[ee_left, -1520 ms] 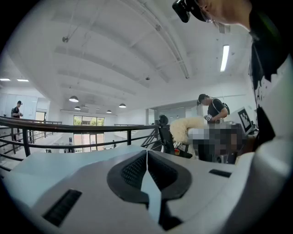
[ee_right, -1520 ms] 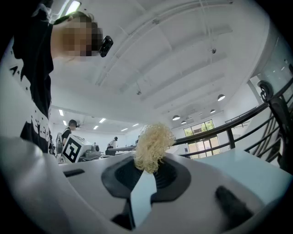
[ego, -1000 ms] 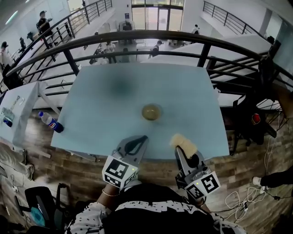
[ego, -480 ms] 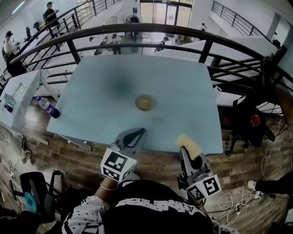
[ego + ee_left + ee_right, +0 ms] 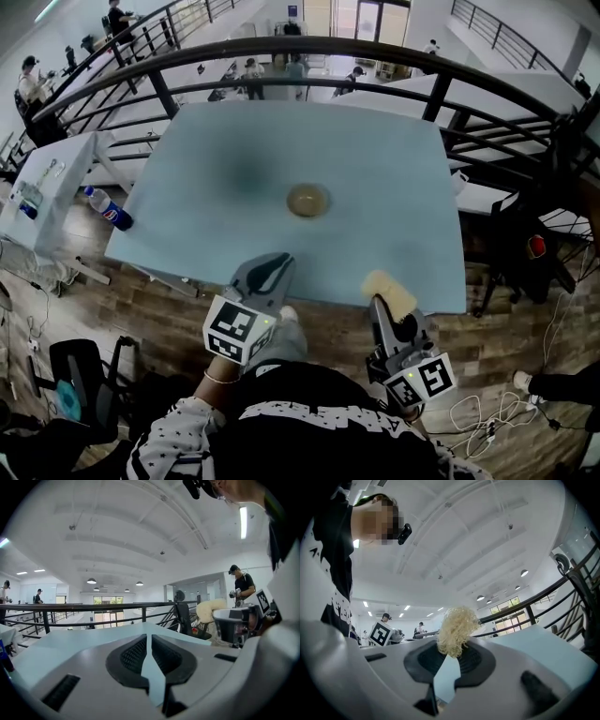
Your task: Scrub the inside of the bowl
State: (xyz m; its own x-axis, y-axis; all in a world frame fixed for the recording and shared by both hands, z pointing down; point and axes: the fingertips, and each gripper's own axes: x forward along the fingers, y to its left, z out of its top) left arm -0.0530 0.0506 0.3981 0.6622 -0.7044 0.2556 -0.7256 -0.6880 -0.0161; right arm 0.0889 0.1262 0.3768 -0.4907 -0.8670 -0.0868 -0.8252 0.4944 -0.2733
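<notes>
On desk (image 5: 375,159) mid, bowl (image 5: 307,200) lies fwd-left of right gripper (image 5: 383,306), well apart. It grips a scrub pad (image 5: 390,291); left gripper (image 5: 279,264) clenched empty, nearer

We count one bowl (image 5: 307,200), one scrubber (image 5: 389,291), two grippers, the left gripper (image 5: 280,262) and the right gripper (image 5: 382,307), and one bottle (image 5: 108,208) off the tabletop's (image 5: 384,150) left edge.
</notes>
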